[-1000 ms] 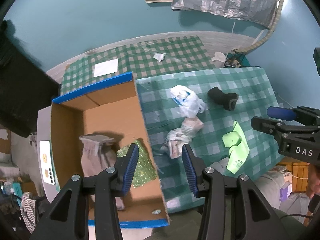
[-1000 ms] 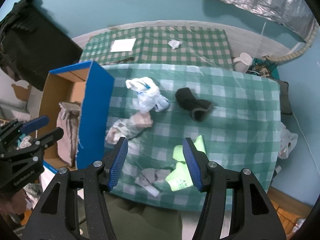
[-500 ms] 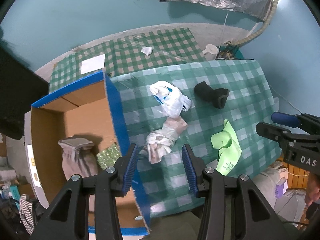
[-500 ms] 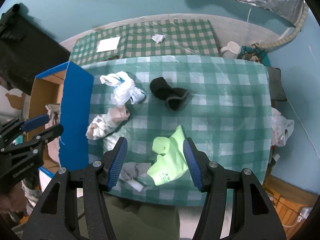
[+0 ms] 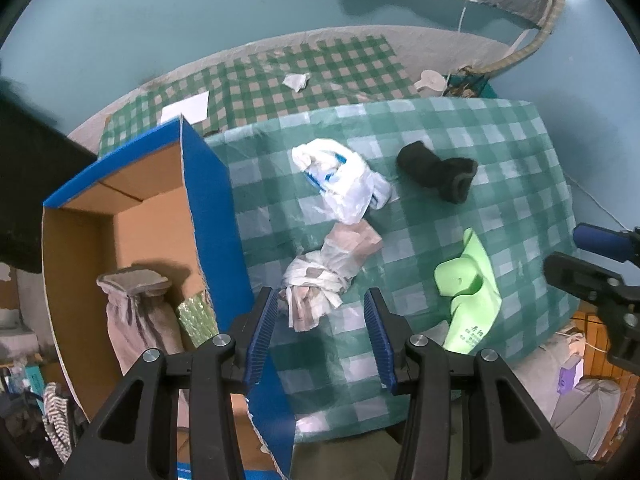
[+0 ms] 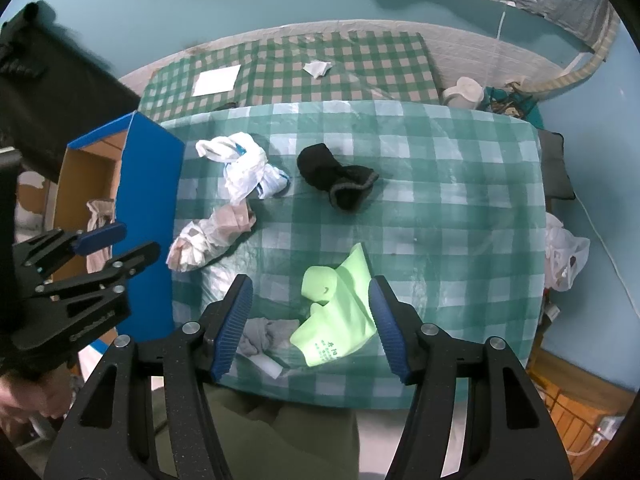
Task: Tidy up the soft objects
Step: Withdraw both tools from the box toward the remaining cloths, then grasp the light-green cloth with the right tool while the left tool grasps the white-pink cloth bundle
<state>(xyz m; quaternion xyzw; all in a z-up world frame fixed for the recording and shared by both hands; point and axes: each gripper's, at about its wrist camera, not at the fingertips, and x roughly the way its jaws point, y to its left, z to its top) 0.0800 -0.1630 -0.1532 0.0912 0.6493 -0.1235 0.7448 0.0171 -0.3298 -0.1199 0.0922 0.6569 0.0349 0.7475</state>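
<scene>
I am hanging my left tongs point(image 5: 320, 330), spread and empty, above the knotted bag point(image 5: 326, 276) lying slantwise beside the box point(image 5: 216, 216), while my right tongs point(image 6: 310, 316) are opening over the green glove point(image 6: 340, 312).

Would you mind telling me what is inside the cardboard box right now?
Inside the cardboard box a grey-beige cloth bag stands beside a shiny green packet. The blue side wall covers part of the packet and the floor next to it.

Both grippers are black plastic with silver screws and ribbed blue fingers point(image 5: 262, 336).
</scene>
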